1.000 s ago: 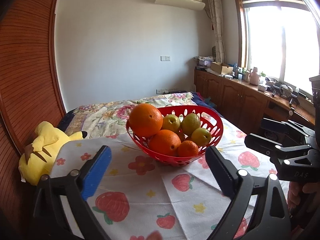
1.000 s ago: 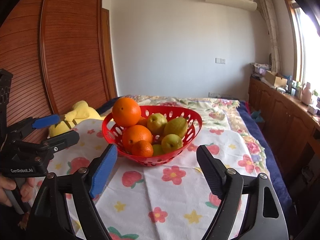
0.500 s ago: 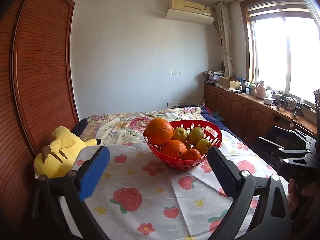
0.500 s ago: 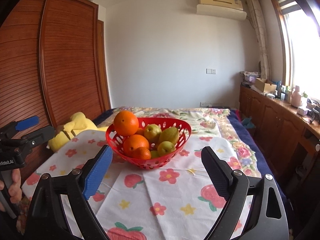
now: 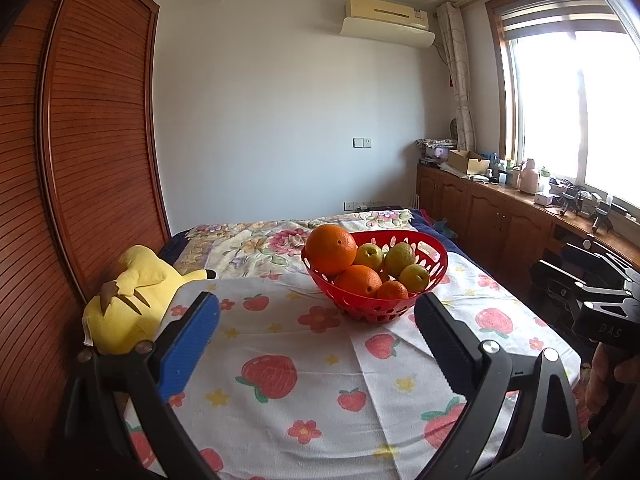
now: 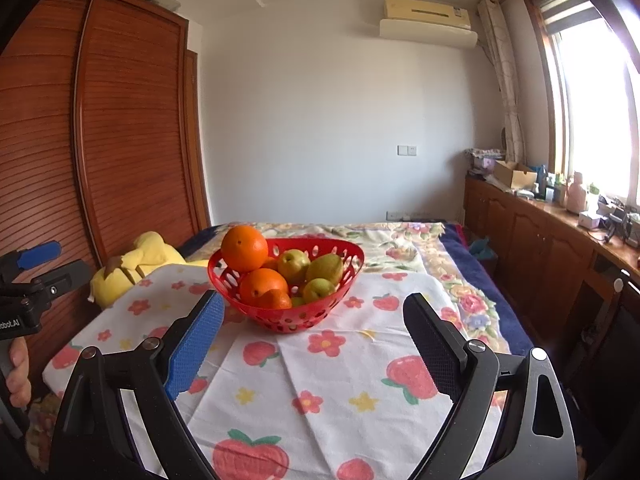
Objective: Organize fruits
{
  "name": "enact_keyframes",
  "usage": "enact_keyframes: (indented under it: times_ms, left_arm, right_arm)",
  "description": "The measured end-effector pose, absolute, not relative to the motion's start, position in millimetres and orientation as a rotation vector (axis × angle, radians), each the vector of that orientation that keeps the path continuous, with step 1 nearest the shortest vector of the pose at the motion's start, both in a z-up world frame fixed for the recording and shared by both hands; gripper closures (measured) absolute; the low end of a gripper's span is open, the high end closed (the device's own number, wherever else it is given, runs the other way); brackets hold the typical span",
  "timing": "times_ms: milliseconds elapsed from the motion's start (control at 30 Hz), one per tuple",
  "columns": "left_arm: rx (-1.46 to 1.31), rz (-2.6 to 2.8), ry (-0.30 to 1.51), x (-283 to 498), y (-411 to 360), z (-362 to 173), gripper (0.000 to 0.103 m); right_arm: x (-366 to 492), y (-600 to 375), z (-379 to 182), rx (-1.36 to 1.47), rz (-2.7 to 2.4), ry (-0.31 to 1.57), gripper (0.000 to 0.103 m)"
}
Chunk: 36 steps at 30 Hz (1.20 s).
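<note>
The red basket (image 5: 400, 312) stands on the surface (image 5: 280, 360), which is covered by a white cloth (image 6: 332, 380) printed with strawberries and small flowers. It sits toward the far half of the cloth, and its perforated wall shows in both views. Inside it the fruit is heaped above the rim. A large orange (image 5: 331, 249) perches highest, on the left side of the pile, with a second orange (image 5: 358, 280) below it and a smaller orange (image 5: 392, 290) at the front. To their right lie several yellow-green pears (image 6: 325, 267), leaning against one another and against the far wall of the basket.

Nearer the cameras, the left tongs (image 5: 316, 344) stand wide apart with nothing between the pads; the basket is well ahead of them. The right tongs (image 6: 314, 344) are spread wide too, and empty, also short of the basket. Each pair has one blue pad and one black pad. A hand (image 6: 18, 376) grips the handle of the left tongs at the left edge of the right wrist view, and fingers (image 5: 600, 376) show under the right tongs at the right edge of the left wrist view.

Left of the surface lies a yellow plush toy (image 5: 128, 300), against a brown slatted wardrobe (image 5: 80, 140). Beyond the surface is a bed (image 6: 400, 236) with a floral cover. A wooden cabinet (image 5: 500, 216) under the window (image 5: 580, 112) carries small clutter, and an air conditioner (image 6: 428, 20) hangs on the white wall.
</note>
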<state>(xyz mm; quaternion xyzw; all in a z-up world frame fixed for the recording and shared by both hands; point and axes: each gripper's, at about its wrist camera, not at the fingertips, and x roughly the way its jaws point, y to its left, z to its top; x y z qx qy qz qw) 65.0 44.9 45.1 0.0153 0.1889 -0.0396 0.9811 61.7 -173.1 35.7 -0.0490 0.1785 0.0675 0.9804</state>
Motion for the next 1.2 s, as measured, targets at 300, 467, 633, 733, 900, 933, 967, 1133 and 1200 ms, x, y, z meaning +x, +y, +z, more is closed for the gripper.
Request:
enact_keyframes:
  times_ms: [300,467,633,733,900,933,967,1133,1200]
  left_arm:
    - [0.037,-0.072,0.403,65.4,43.0,36.0,0.004]
    - [0.033,-0.074,0.407,64.7,42.3,34.7,0.004]
    - [0.033,-0.075,0.407,64.6,42.4,34.7,0.004]
    - [0.033,-0.075,0.407,64.1,42.4,34.4,0.004]
    - [0.035,-0.068,0.408,62.2,41.4,34.8,0.004]
    - [0.036,-0.067,0.408,61.4,41.2,34.9,0.004]
    - [0.035,-0.068,0.408,61.1,40.9,35.1,0.004]
    - [0.034,-0.066,0.409,59.6,40.1,34.5,0.004]
    - [0.034,-0.067,0.408,59.7,40.4,34.3,0.004]
  right_arm:
    - [60.5,-172.5,33.8,-0.098,0.132,0.364,0.01]
    - [59.8,-172.0,33.0,-0.097,0.129,0.362,0.01]
    - [59.7,-172.4,33.2,-0.098,0.13,0.362,0.01]
    - [59.6,-172.4,33.1,-0.097,0.129,0.362,0.01]
    - [59.7,-172.3,33.0,-0.097,0.13,0.361,0.01]
    - [59.7,-172.3,32.9,-0.098,0.129,0.361,0.01]
    - [59.2,-172.4,32.7,-0.099,0.129,0.36,0.01]
    - [59.2,-172.4,32.5,-0.097,0.129,0.361,0.01]
    - [59.1,-172.4,32.6,-0.097,0.128,0.36,0.01]
